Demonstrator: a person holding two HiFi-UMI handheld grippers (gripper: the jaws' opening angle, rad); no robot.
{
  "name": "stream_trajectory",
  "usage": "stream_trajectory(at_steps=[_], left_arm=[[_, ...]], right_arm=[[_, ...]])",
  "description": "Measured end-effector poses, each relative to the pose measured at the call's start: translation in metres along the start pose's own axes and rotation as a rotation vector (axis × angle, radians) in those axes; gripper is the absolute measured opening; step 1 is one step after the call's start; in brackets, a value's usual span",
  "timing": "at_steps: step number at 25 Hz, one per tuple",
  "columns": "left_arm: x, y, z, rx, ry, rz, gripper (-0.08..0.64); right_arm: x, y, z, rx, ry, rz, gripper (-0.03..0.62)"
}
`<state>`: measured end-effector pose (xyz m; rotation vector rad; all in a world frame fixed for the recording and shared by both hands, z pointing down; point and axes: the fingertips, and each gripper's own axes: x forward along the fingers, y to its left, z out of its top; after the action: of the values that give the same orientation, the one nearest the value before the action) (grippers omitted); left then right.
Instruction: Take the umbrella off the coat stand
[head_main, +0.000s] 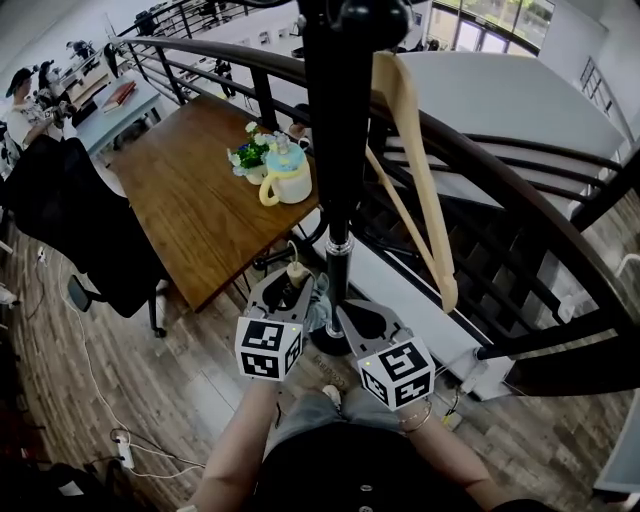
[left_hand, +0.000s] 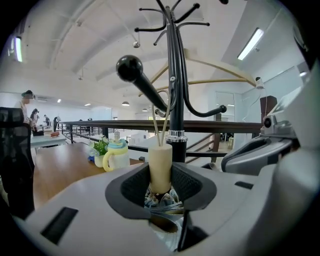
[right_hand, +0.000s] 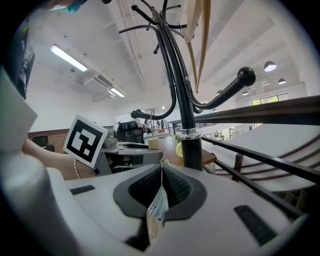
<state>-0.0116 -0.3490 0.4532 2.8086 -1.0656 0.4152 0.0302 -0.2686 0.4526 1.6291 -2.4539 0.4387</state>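
Note:
The black coat stand (head_main: 338, 130) rises straight in front of me, and a wooden hanger (head_main: 415, 180) is hooked on it. A folded umbrella with a cream handle (head_main: 297, 272) and patterned fabric (head_main: 318, 305) hangs beside the pole. Its thin strap (left_hand: 159, 125) runs up to a hook. My left gripper (left_hand: 161, 187) is shut on the cream handle (left_hand: 160, 167), which stands upright between the pads. Beside it, my right gripper (right_hand: 161, 192) is shut on a thin flap of the umbrella's fabric (right_hand: 157, 207), with the pole (right_hand: 189, 135) just beyond.
A wooden table (head_main: 190, 200) with a yellow-and-blue mug (head_main: 285, 180) and a small plant stands to the left. A curved black railing (head_main: 480, 170) runs behind the stand, with stairs below it. A black chair (head_main: 70, 220) and floor cables (head_main: 125, 450) lie at the left.

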Motion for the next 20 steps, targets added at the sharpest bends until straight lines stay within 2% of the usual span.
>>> stream_trajectory(at_steps=[8, 20], left_arm=[[-0.010, 0.004, 0.025, -0.016, -0.065, 0.032, 0.143], [-0.042, 0.019, 0.033, -0.038, -0.103, 0.154, 0.143]], right_arm=[[0.003, 0.005, 0.016, -0.052, -0.004, 0.052, 0.029], [0.006, 0.014, 0.037, -0.106, -0.029, 0.127, 0.029]])
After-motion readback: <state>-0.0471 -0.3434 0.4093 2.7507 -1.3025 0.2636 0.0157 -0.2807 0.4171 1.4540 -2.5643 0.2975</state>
